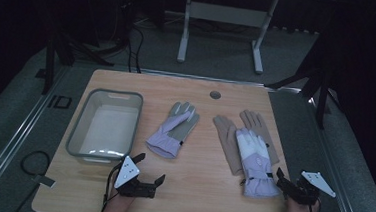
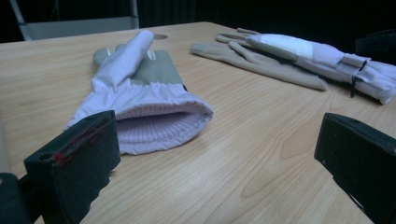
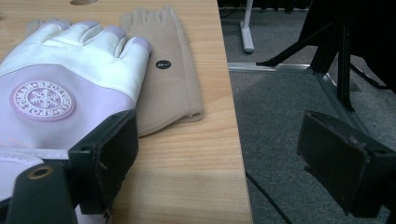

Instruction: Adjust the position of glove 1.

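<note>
The wooden table (image 1: 204, 197) is the landmark. Its near edge has free wood between the two grippers, and its right edge drops to grey floor just beside the right gripper (image 1: 290, 186).

On the table there is one grey plastic tub (image 1: 105, 125) at the left side, and four gloves. Two are lilac and white, two are beige.

One lilac glove (image 1: 173, 130) lies palm up in the middle of the table, with its cuff toward the near edge. The left gripper (image 1: 148, 176) stands just before this cuff, not touching it, with the jaws wide apart.

The second lilac glove (image 1: 254, 163) lies on top of the beige gloves (image 1: 229, 139) at the right side. The right gripper has wide jaws also; its one jaw is beside this glove's cuff, the other hangs beyond the table edge.
</note>
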Available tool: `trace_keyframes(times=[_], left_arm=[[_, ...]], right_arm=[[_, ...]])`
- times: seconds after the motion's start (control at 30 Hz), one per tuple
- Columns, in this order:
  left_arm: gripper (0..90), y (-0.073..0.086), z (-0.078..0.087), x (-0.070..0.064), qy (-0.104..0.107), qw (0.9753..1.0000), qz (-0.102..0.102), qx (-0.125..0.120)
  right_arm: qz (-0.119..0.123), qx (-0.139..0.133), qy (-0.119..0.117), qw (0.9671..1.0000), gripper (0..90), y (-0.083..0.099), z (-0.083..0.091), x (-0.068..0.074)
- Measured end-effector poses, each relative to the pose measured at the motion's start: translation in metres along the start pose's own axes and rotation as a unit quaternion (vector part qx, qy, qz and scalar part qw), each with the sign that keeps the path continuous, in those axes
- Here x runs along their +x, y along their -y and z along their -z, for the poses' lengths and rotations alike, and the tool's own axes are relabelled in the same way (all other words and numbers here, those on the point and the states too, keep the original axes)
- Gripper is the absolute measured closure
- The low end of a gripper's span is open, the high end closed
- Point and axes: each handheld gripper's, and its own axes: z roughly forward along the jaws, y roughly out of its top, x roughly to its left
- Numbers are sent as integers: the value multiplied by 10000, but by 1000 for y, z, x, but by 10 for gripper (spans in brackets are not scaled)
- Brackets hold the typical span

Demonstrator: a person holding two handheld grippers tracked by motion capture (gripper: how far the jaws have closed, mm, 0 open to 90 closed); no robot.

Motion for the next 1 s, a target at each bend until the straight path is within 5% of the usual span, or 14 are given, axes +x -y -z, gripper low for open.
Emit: trace_keyframes(times=[0.47,0.83,1.0], left_arm=[[1,1,-1,-2,-46,10000,-80,16],[1,1,-1,-3,51,9999,-136,42],[2,1,0,-2,35,10000,-56,-3]], right_arm=[[-125,95,-106,9998,124,-11,5,-4],[50,194,-375,9991,111,-73,17,3],[213,2,-455,9987,111,-106,21,12]])
